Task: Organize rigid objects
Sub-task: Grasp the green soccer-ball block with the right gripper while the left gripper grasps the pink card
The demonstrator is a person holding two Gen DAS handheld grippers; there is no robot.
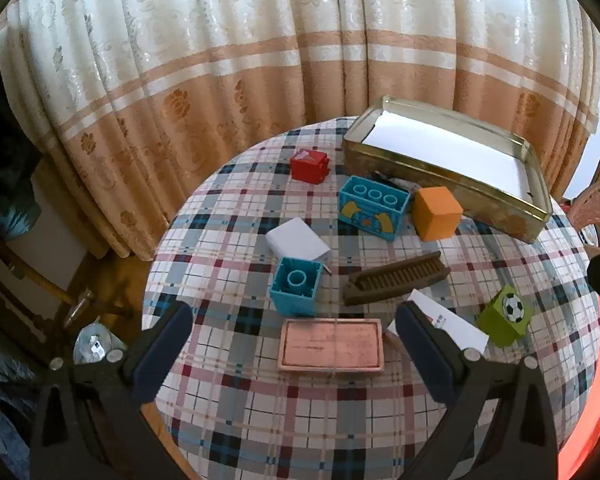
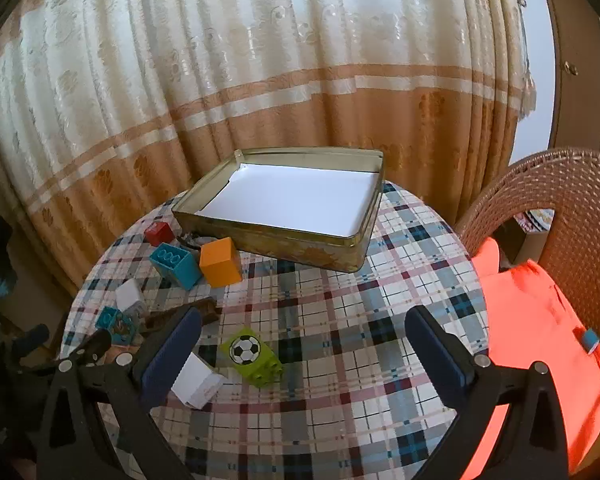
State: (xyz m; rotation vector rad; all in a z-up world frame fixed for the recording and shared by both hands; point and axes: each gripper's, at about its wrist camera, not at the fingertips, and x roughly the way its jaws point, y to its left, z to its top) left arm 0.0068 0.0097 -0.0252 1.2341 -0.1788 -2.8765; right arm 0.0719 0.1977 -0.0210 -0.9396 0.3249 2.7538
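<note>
While both the left tongs (image 1: 288,354) and right tongs (image 2: 304,354) hover spread and empty, sorting seems unstarted: blocks like the green football block (image 2: 254,356) lie scattered before the empty tin (image 2: 260,240); next, probably grasp one

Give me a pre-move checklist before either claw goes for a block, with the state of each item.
1. Left claw open with nothing between its fingers: ok.
2. Right claw open with nothing between its fingers: ok.
3. Gold tin has its lid off and only a white liner inside: ok.
4. Green football block stands apart from its neighbours, with room around it for the fingers: ok.
5. Orange cube clear of the tin's wall: cannot tell, they look very close.
6. White box clear of the right claw's finger: not ok, the finger overlaps it in view.
</note>
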